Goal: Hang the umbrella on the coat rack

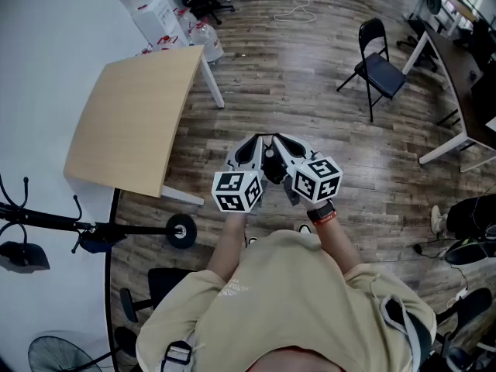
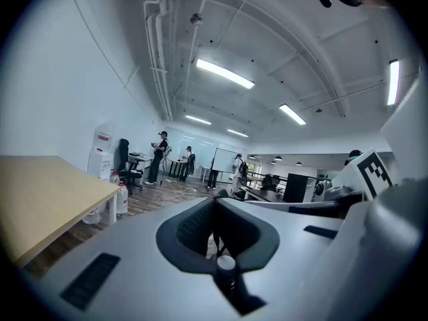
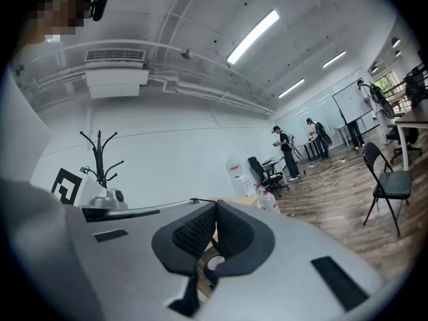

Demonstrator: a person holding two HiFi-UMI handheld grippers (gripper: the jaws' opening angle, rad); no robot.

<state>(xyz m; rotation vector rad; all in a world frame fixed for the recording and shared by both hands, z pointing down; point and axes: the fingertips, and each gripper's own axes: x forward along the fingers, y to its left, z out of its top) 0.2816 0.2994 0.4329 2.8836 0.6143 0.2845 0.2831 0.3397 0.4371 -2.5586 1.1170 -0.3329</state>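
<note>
Left gripper, right gripper held forward, perhaps touching; fingers pressed together.

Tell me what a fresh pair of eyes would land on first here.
The left gripper and right gripper are held side by side ahead of the person, both with jaws together on nothing. A light wooden table stands on the left. The black coat rack shows at the lower left edge, and a black folding chair stands at upper right.
</note>
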